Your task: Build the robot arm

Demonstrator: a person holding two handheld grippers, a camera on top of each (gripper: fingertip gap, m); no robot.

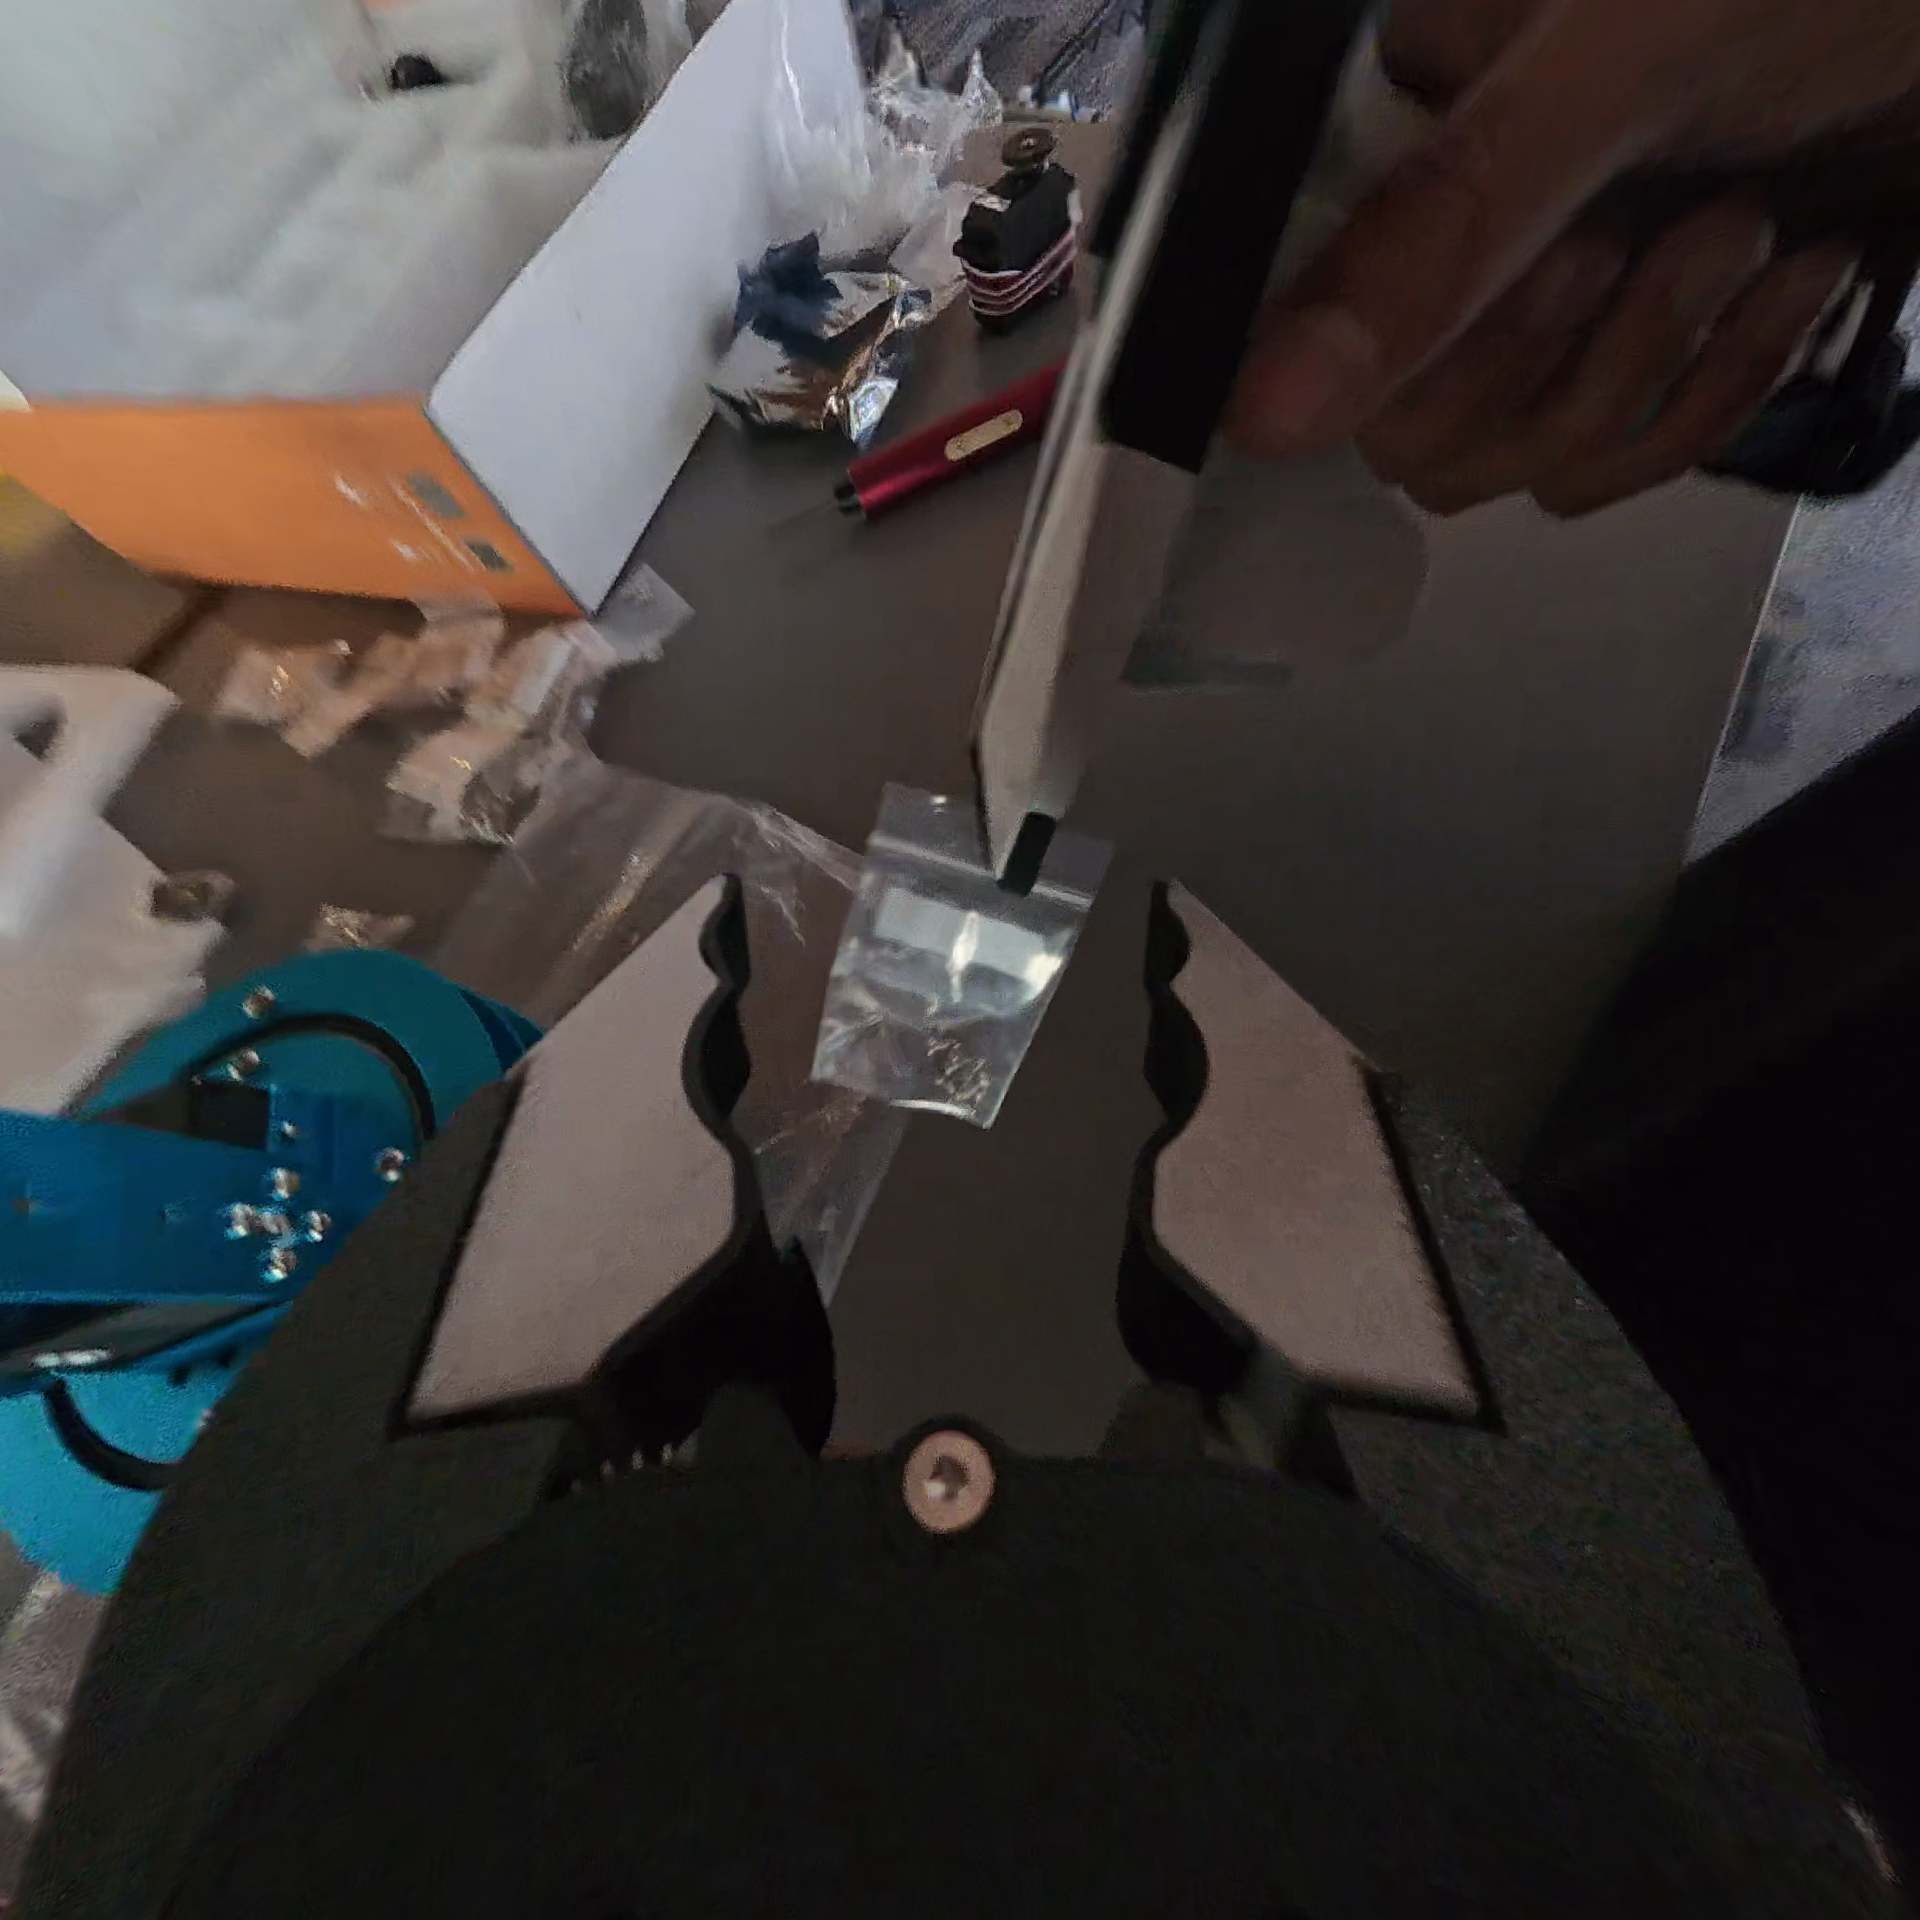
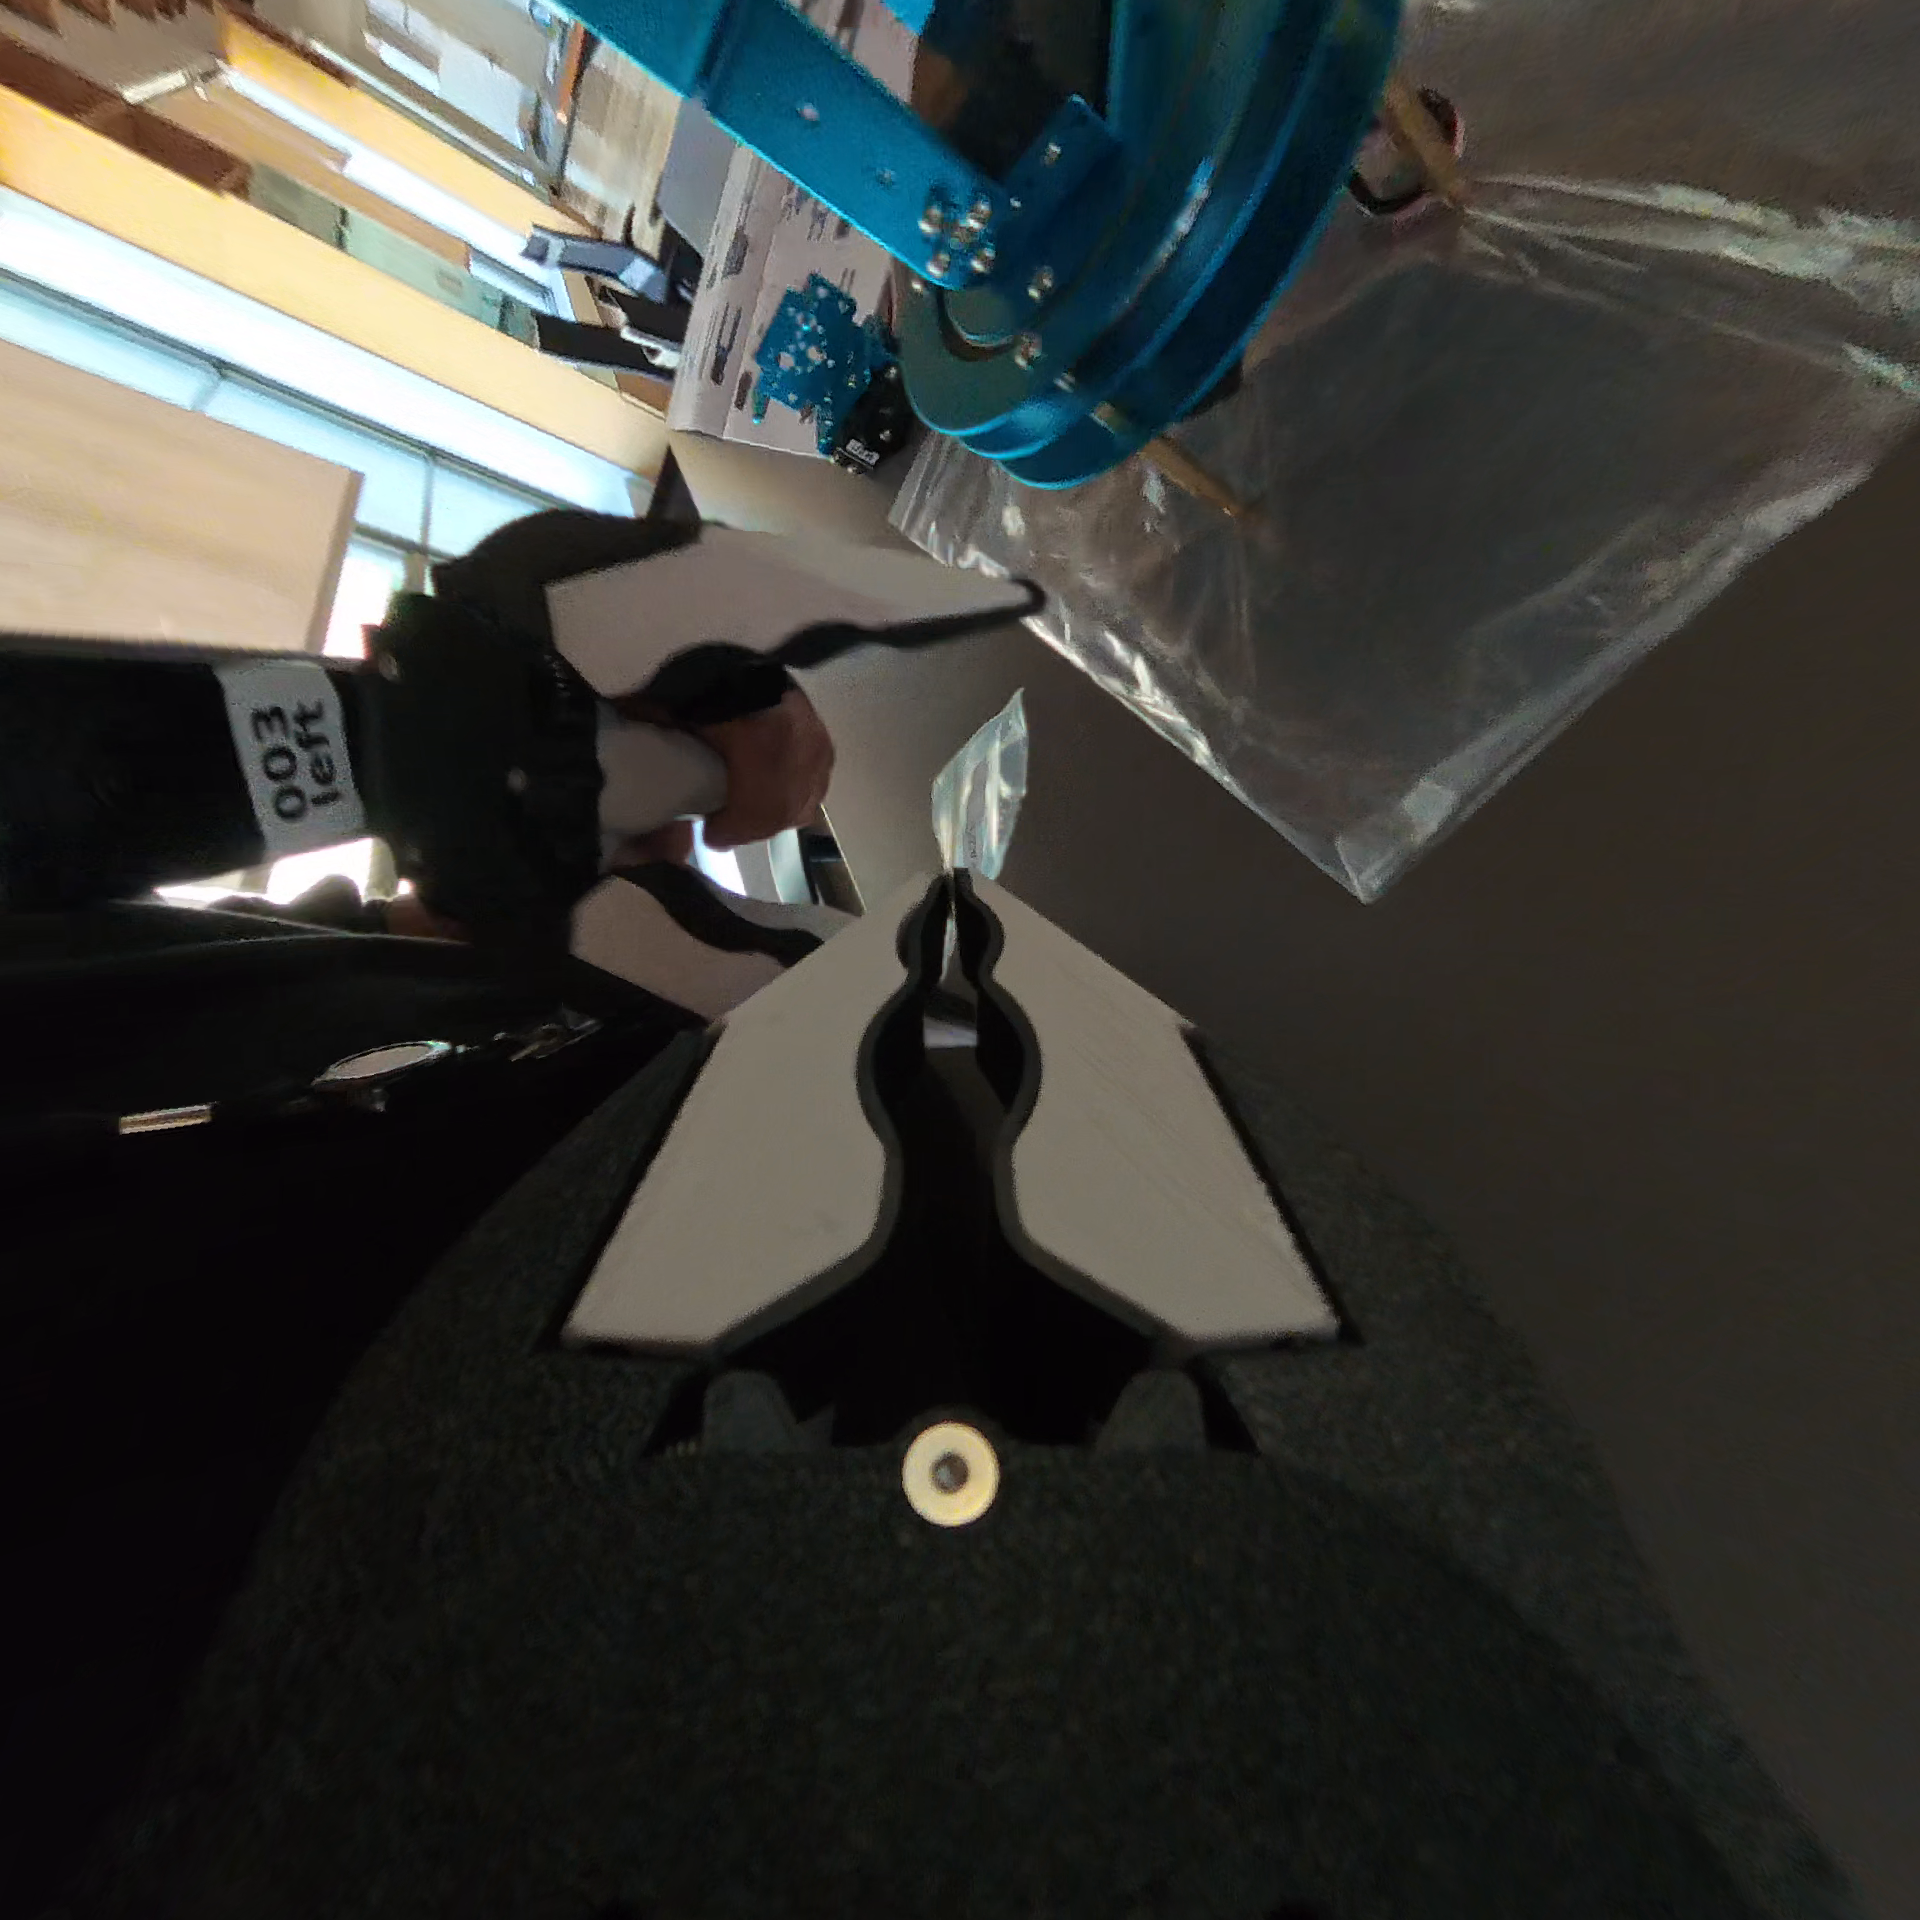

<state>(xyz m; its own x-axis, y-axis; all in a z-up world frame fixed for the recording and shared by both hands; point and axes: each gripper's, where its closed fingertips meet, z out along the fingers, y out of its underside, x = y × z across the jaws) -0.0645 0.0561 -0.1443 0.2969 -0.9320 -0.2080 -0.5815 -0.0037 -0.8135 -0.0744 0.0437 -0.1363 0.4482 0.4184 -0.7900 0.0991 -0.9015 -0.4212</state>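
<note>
A small clear zip bag (image 1: 940,1003) with tiny screws in its bottom hangs just above the dark table (image 1: 1403,883). My right gripper (image 1: 1023,857) comes down from the upper right, held by a hand (image 1: 1558,260), and is shut on the bag's top edge. In the right wrist view the right gripper (image 2: 951,896) pinches that edge, and the bag (image 2: 982,779) sticks out past the tips. My left gripper (image 1: 945,914) is open and empty, with the bag hanging between its fingertips. The left gripper's fingers (image 2: 790,592) also show, spread apart, in the right wrist view.
A blue metal turntable assembly (image 1: 260,1122) (image 2: 1091,260) stands to the left, on a large clear plastic bag (image 2: 1455,623). An orange and white box (image 1: 312,488), small parts bags (image 1: 468,727), a red screwdriver (image 1: 945,442), crumpled foil (image 1: 821,343) and a black servo (image 1: 1018,249) lie farther back. Only a small space, under 4 cm, lies between the two pairs of fingers.
</note>
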